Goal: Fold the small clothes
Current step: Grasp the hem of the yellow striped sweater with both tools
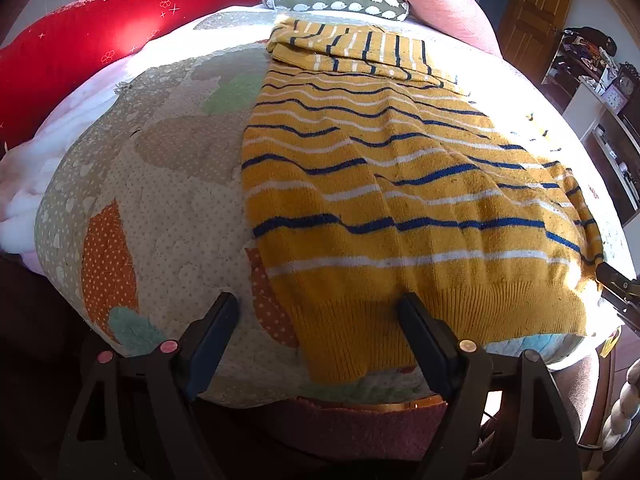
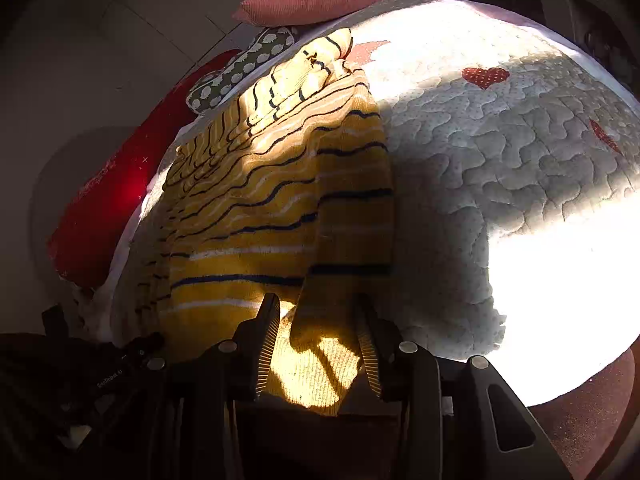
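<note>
A small mustard-yellow sweater (image 1: 384, 184) with navy and white stripes lies flat on a quilted bed cover (image 1: 168, 184), its ribbed hem toward me and a sleeve folded across its far end. My left gripper (image 1: 320, 312) is open at the hem's left corner, one finger on each side of it. In the right wrist view the same sweater (image 2: 256, 216) lies partly in shadow. My right gripper (image 2: 316, 316) is open around the hem's right corner, where a fold of fabric stands up between the fingers. The right gripper's tip (image 1: 616, 280) shows at the sweater's right edge.
A red bolster (image 1: 80, 44), a green patterned cushion (image 1: 340, 0) and a pink pillow (image 1: 432, 0) line the bed's far side. A door and cluttered shelves (image 1: 600, 80) stand to the right. Bright sunlight covers the quilt (image 2: 540, 272) right of the sweater.
</note>
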`<state>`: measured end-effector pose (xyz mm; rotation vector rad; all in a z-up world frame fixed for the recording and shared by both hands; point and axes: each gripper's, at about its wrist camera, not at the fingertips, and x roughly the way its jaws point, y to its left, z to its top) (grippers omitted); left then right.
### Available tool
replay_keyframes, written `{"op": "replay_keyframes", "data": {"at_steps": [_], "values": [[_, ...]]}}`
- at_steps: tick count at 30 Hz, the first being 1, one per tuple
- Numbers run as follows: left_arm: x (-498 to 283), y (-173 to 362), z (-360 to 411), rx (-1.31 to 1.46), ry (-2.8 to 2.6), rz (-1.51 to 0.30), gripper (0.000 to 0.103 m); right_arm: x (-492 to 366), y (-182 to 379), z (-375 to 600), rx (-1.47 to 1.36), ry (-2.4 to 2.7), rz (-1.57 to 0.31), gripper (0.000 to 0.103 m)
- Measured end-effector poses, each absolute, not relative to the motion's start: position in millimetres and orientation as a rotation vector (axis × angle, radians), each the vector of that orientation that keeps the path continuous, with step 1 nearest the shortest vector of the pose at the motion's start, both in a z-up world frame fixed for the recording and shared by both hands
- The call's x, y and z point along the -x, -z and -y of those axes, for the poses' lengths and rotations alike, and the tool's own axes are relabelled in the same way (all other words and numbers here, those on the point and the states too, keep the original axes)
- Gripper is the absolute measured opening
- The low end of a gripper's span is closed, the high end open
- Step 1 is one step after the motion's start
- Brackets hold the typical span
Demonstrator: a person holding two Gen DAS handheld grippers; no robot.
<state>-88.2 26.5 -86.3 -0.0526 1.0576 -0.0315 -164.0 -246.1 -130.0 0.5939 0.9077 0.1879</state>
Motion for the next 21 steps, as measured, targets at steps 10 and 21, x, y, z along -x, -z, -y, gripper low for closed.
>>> {"op": "replay_keyframes", "data": {"at_steps": [10,21], "values": [[92,83,-15,-0.007,0.050,-1.046,0.049,156,129,224,-0.530,-0.220,-0.929,0.044],[84,78,-53,0.272,0.144,-1.116,0.010,164,125,239,-0.605,-0.253,-0.900,0.008]]}}
